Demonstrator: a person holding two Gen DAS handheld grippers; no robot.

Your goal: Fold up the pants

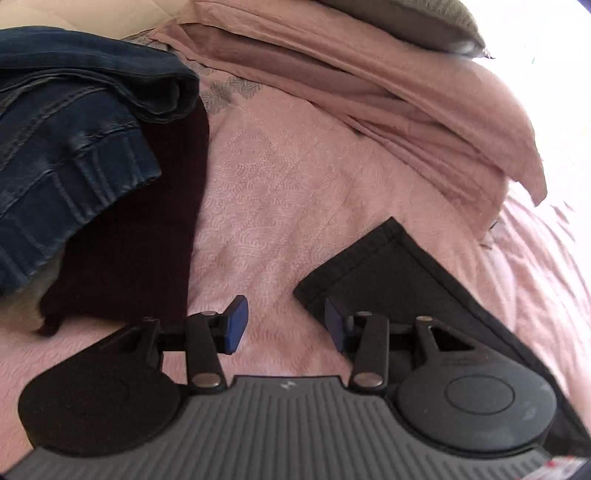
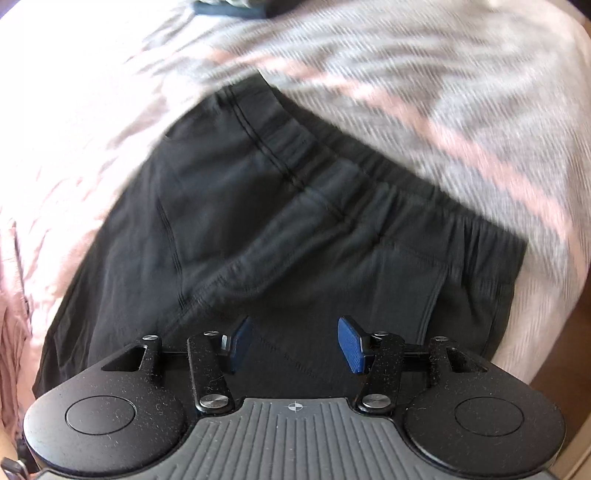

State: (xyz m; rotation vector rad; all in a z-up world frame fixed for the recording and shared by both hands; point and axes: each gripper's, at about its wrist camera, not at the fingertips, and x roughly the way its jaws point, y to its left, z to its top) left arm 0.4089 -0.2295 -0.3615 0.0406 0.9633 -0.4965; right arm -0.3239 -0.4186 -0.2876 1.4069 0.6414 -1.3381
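Black pants (image 2: pixel 280 206) lie flat on the pink bedspread (image 2: pixel 74 122), their elastic waistband running diagonally toward the upper left in the right wrist view. My right gripper (image 2: pixel 295 345) hovers open over the seat area, nothing between its blue pads. In the left wrist view a hemmed leg end of the black pants (image 1: pixel 388 273) reaches out from the lower right. My left gripper (image 1: pixel 284 325) is open just above the bedspread, its right pad (image 1: pixel 334 325) at the edge of that hem.
Folded blue jeans (image 1: pixel 74 122) rest on a dark maroon garment (image 1: pixel 147 229) at the left. A crumpled pink sheet (image 1: pixel 388 92) and a grey pillow (image 1: pixel 417 18) lie at the back. The bed's edge drops off at the right (image 2: pixel 554 332).
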